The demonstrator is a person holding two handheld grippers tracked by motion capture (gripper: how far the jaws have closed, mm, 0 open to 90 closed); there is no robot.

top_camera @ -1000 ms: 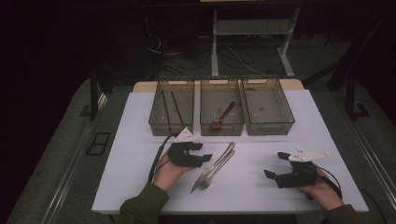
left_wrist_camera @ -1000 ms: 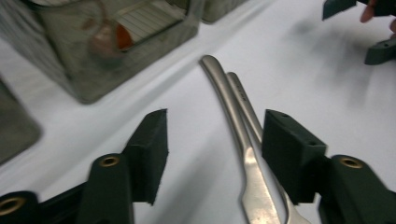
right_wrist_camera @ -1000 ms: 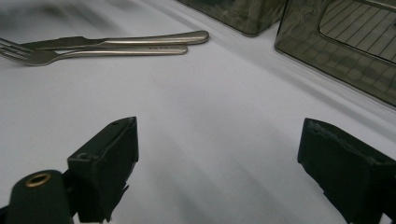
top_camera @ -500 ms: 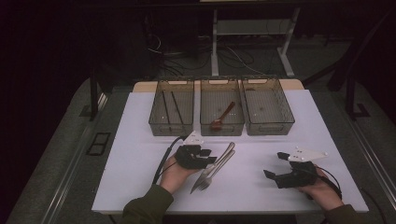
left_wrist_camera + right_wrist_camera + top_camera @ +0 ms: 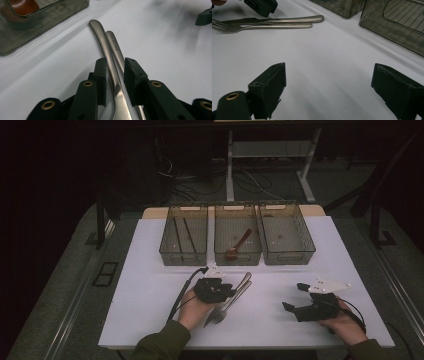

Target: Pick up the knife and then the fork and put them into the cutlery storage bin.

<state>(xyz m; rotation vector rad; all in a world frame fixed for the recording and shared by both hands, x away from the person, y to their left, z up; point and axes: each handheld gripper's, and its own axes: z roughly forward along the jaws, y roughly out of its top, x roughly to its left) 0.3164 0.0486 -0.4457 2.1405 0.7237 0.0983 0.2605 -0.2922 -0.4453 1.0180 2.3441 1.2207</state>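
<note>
the left gripper (image 5: pixel 114 75), matte black and blocky, has just been narrowing its jaws around two smooth steel handles, the knife (image 5: pixel 110 62) and the fork (image 5: pixel 117 50); whether the pads press yet i cannot tell. both lie flat, side by side on the white table (image 5: pixel 150 285), just before the middle bin (image 5: pixel 238 242), long axes slanting, rounded handle ends toward the ribbed, smoky bins, tines toward the person. the right gripper (image 5: pixel 327 87) rests wide, nothing between.
</note>
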